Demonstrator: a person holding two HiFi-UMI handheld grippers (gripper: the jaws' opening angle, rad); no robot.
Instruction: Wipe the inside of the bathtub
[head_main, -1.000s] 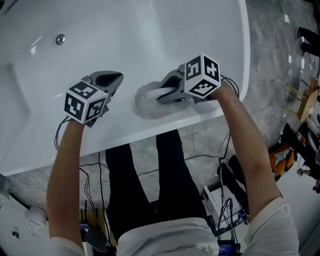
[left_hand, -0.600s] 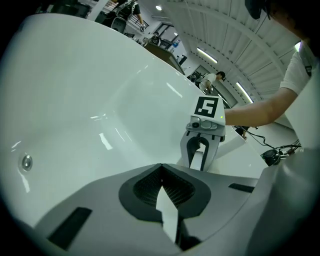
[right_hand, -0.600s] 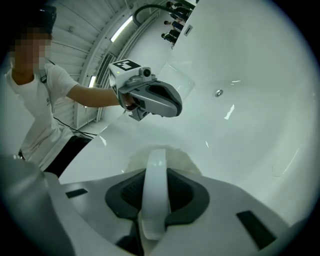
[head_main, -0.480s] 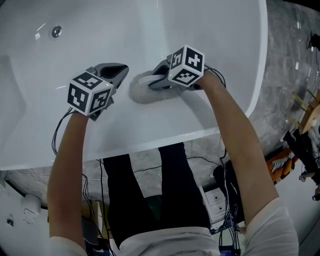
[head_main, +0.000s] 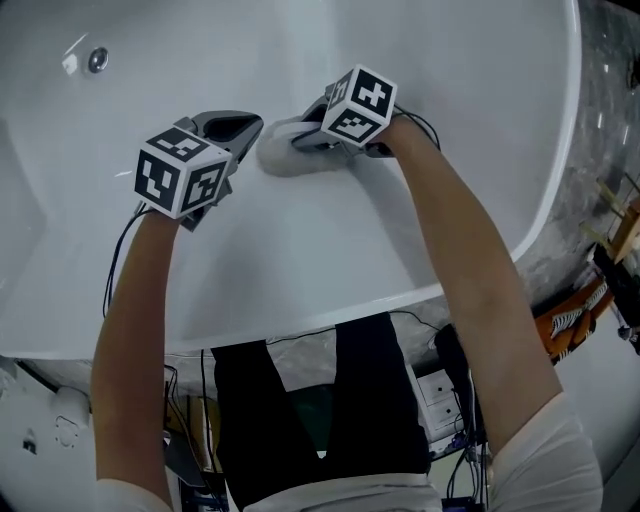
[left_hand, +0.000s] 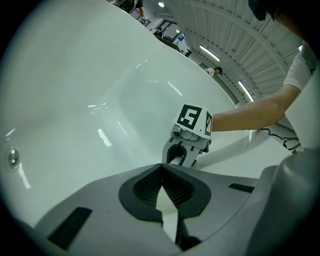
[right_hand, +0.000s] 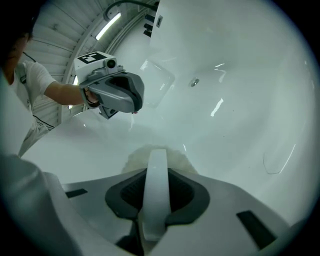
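Observation:
The white bathtub (head_main: 300, 250) fills the head view. My right gripper (head_main: 306, 141) is shut on the white handle (right_hand: 156, 190) of a round fluffy wiping pad (head_main: 279, 150). The pad (right_hand: 159, 154) lies pressed flat against the tub's inner wall. My left gripper (head_main: 236, 128) hovers just left of the pad, shut with nothing between its jaws. In the left gripper view my left gripper (left_hand: 161, 167) points at the right gripper (left_hand: 184, 150) close ahead. The right gripper view shows the left gripper (right_hand: 119, 93) up and to the left.
A small metal fitting (head_main: 97, 60) sits in the tub wall at the far left. The tub's rim (head_main: 300, 335) runs in front of the person's legs. Cables (head_main: 440, 340) and an orange object (head_main: 570, 315) lie on the grey stone floor to the right.
Both grippers have moved farther into the tub, away from the rim. The pad slid along the tub wall with the right gripper.

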